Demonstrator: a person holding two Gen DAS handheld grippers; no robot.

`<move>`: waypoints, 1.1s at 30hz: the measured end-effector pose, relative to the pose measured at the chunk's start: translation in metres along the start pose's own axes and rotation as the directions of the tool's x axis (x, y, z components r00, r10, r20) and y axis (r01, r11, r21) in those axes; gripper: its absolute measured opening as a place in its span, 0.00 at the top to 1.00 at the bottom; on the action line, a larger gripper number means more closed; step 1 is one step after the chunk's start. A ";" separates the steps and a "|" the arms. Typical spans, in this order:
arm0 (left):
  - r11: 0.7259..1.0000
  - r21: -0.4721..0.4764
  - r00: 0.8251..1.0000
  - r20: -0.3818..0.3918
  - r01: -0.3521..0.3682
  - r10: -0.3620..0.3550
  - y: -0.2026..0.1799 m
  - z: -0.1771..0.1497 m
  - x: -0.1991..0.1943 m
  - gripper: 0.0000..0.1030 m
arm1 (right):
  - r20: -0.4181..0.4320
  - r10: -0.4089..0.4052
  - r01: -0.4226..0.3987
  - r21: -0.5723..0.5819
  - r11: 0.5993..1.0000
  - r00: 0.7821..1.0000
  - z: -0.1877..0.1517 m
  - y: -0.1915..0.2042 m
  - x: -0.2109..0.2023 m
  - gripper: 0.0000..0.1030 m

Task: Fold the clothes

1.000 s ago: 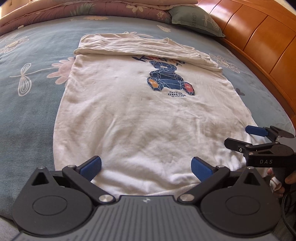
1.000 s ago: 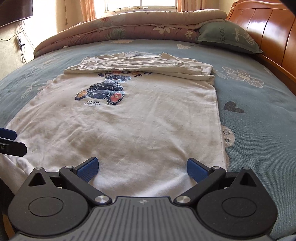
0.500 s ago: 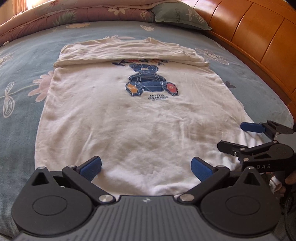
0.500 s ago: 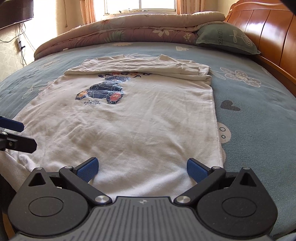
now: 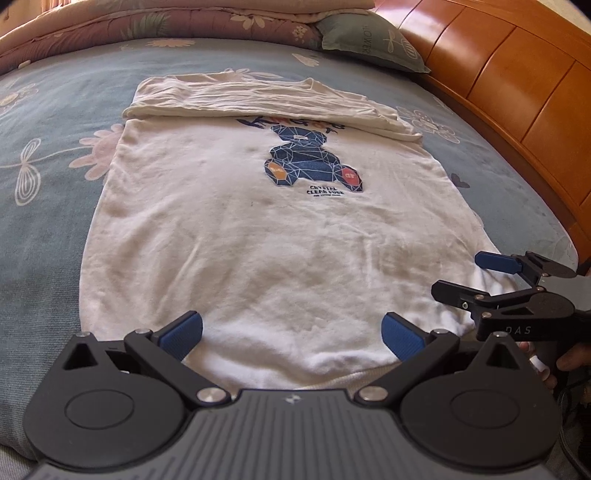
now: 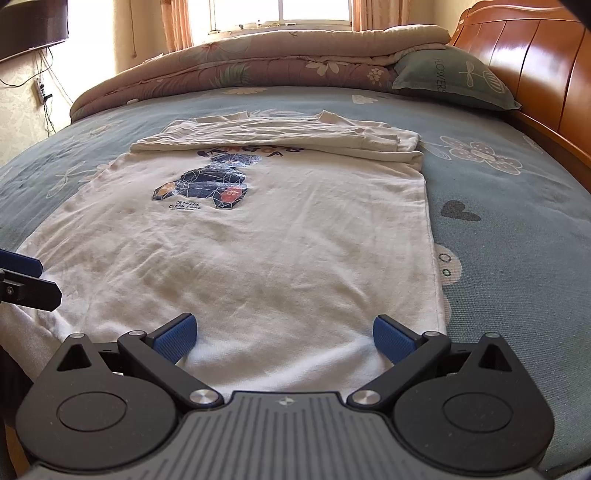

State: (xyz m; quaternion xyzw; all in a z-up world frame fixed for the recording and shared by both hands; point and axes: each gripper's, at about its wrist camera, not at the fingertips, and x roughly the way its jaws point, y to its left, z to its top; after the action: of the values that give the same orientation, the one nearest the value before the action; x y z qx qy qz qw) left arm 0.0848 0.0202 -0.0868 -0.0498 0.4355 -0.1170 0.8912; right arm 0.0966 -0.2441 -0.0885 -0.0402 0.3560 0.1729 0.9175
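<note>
One white T-shirt (image 5: pixel 258 236) lies flat on the bed (image 5: pixel 48 229), its far end folded back over the bear print (image 5: pixel 314 162). Two tools are present. The left tool (image 5: pixel 291 332) and the right tool (image 6: pixel 284 334) each hover over the near hem, fingers spread apart, holding nothing. Bare bedspread flanks both long shirt edges. One pillow (image 6: pixel 454 77) lies ahead. Only the right view shows the window (image 6: pixel 280 13); only the left view shows the person's hand (image 5: pixel 569 360).

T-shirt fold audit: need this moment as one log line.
T-shirt: flat on bed, top folded | left gripper: open at hem | right gripper: open at hem
</note>
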 end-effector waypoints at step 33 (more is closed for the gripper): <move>0.826 0.564 0.999 0.027 0.010 -0.030 -0.049 -0.049 -0.028 0.01 | -0.147 0.105 -0.175 -0.629 0.758 0.984 -0.020 0.080 -0.034 0.00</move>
State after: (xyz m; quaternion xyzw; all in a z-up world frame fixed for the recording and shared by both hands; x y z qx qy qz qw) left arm 0.0217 -0.0193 -0.0866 0.2087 0.3654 -0.2487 0.8724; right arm 0.0329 -0.1823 -0.0764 -0.3320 0.3248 0.3493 0.8138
